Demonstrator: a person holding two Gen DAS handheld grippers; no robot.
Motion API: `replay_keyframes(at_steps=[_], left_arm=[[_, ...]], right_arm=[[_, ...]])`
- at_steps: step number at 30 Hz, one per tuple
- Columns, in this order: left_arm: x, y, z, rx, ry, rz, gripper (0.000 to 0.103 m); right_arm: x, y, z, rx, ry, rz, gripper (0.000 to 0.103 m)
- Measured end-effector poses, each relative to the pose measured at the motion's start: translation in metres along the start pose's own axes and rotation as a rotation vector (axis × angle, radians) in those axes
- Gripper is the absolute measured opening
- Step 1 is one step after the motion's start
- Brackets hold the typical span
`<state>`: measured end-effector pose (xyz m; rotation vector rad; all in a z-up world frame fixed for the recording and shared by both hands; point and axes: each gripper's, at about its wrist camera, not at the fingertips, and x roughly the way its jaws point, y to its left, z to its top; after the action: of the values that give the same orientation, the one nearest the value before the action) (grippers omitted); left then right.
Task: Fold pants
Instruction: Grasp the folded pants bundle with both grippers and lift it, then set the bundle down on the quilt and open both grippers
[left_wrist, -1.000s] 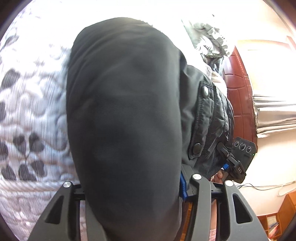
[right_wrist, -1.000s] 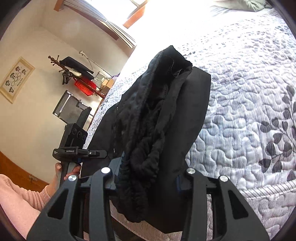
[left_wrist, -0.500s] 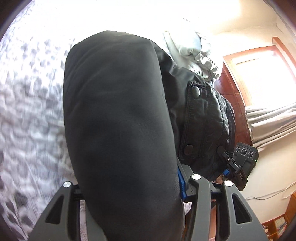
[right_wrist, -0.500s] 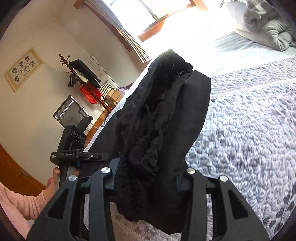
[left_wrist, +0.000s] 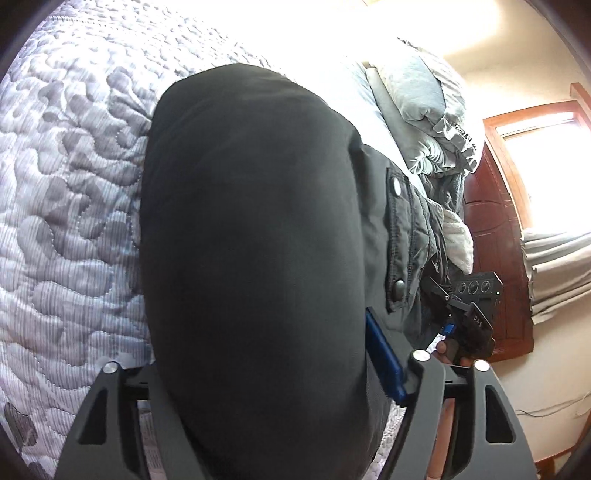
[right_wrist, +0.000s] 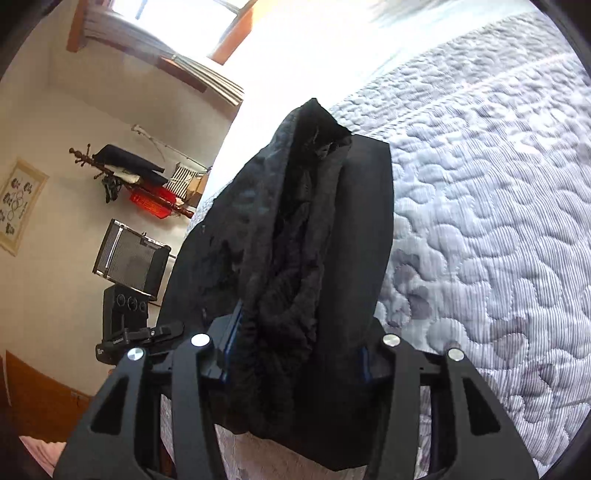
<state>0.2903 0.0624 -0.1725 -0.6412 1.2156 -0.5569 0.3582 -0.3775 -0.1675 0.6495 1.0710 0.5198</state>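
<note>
The black pants fill the middle of the left wrist view, bulging between the fingers of my left gripper, which is shut on them; a snap-button flap shows at their right. In the right wrist view my right gripper is shut on a bunched black edge of the pants, held above the quilted bed. The other gripper shows at the left of that view and at the right of the left wrist view.
The grey-white quilted bedspread lies under both grippers. Grey pillows and bedding are piled at the head. A coat rack, a wall heater and a window stand by the wall.
Both grippers have swung with the pants still held; the views tilted up toward the room and then back down toward the quilt. The hold on the pants is unchanged.
</note>
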Motion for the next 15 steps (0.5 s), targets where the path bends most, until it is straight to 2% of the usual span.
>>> replay_keyframes(at_steps=[1, 2, 4, 6, 10, 13, 15], left_arm=[[-0.001, 0.005, -0.003, 0.007, -0.001, 0.018, 0.092], [0.000, 0.009, -0.004, 0.004, -0.003, 0.042, 0.094], [-0.002, 0.015, -0.004, 0.006, -0.021, 0.031, 0.094], [-0.006, 0.022, -0.006, 0.017, -0.031, 0.050, 0.097], [-0.014, 0.021, -0.007, 0.042, -0.052, 0.117, 0.099], [-0.024, 0.014, -0.011, 0.049, -0.071, 0.162, 0.099], [-0.038, 0.007, -0.018, 0.073, -0.125, 0.210, 0.099]], right_arm=[[0.001, -0.004, -0.003, 0.005, 0.001, -0.021, 0.068], [0.000, -0.008, -0.007, 0.010, 0.000, -0.035, 0.075], [-0.005, -0.013, -0.015, 0.009, -0.004, -0.026, 0.075], [-0.015, -0.019, -0.024, 0.030, -0.011, -0.013, 0.084], [-0.029, -0.027, -0.045, 0.061, -0.003, 0.026, 0.084], [-0.045, -0.025, -0.058, 0.076, -0.041, 0.028, 0.084], [-0.060, -0.014, -0.067, 0.046, -0.071, 0.017, 0.084]])
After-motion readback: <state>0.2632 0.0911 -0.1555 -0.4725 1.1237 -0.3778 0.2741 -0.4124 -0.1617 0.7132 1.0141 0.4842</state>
